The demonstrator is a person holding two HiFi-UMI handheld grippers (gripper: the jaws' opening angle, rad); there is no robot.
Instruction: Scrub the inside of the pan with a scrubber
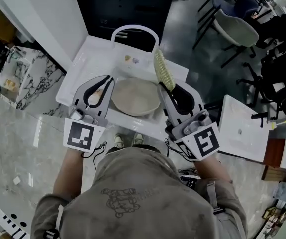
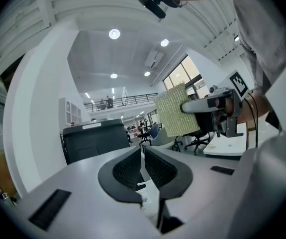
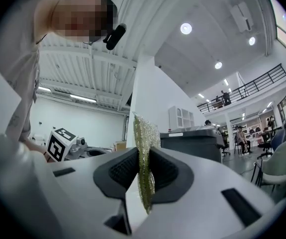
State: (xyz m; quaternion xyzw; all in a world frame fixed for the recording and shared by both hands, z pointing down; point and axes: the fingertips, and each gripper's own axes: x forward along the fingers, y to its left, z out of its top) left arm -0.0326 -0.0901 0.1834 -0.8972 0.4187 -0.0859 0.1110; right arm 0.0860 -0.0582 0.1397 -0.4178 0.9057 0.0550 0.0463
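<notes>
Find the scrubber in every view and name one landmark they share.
Head view: scrubber at upper centre, at the right rim of the pan.
Left gripper view: right of centre.
Right gripper view: centre, between the jaws.
Shared landmark: the right gripper, clamped on it in all three.

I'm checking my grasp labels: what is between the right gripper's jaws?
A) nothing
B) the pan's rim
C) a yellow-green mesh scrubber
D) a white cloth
C: in the right gripper view, the right gripper has its jaws closed on the thin scrubber, which sticks up between them.
</notes>
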